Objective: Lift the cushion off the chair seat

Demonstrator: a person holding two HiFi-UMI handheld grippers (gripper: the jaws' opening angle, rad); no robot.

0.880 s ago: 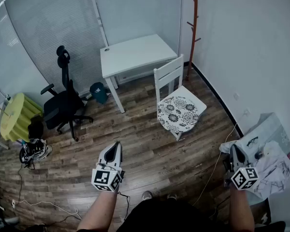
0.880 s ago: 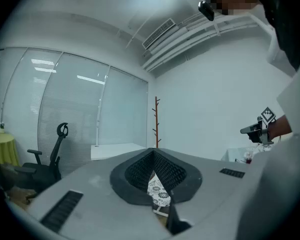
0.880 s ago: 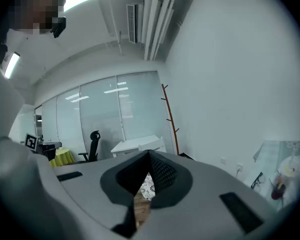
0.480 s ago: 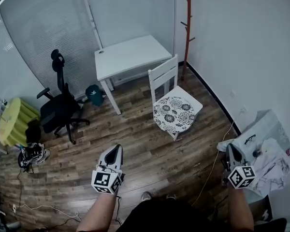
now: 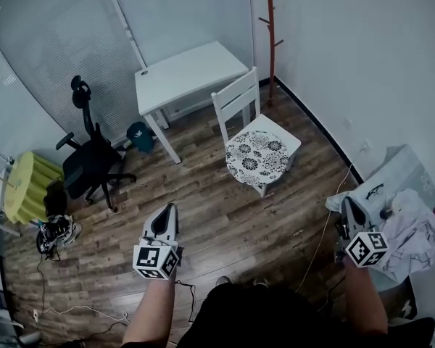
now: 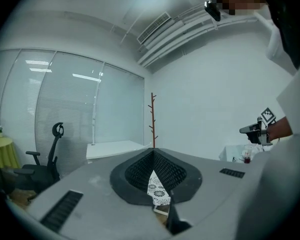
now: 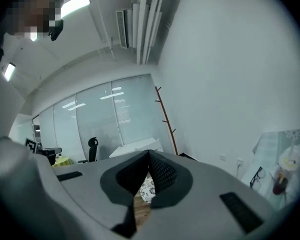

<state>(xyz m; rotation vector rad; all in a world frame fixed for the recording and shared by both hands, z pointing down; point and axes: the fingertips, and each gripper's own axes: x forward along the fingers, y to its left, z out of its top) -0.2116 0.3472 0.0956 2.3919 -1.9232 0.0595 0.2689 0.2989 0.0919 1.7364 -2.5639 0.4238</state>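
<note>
cushion (image 5: 256,153) lay on the chair (image 5: 234,98) well ahead, between left gripper (image 5: 170,209) and right gripper (image 5: 348,202) (neither clearly nearer); both clenched, empty

A: What stands along the glass wall?
B: A white table (image 5: 188,75), a teal bin (image 5: 140,136) on the floor beside its leg, and a black office chair (image 5: 90,164) further left.
A: And the corner?
B: A reddish coat stand (image 5: 270,42), upright.
</note>
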